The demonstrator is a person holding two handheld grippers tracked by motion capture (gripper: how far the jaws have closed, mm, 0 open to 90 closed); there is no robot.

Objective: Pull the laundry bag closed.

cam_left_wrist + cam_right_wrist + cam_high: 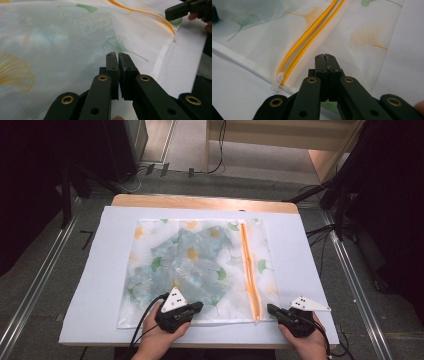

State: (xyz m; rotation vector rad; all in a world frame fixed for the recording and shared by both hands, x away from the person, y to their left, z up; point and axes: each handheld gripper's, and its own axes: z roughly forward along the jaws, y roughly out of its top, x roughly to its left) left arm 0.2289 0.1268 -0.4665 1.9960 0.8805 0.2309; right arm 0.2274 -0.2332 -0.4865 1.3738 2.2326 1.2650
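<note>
High view: one white mesh laundry bag printed with green and yellow ginkgo leaves (197, 270), lying flat on a white sheet (95, 285) that covers a wooden table (200, 201); bluish fabric shows through the mesh at its middle. One orange zipper (248, 270) runs from the far edge to the near edge of the bag, right of centre, its two sides slightly parted. Left gripper (197, 307), black, held in a hand at the bag's near edge, tips over the mesh; jaws together, nothing seen between them. Right gripper (271, 309), black, just right of the zipper's near end; jaws together, empty. Right gripper view: white zipper pull (276, 83) at the near end of the zipper, beside the bag's white hem
</note>
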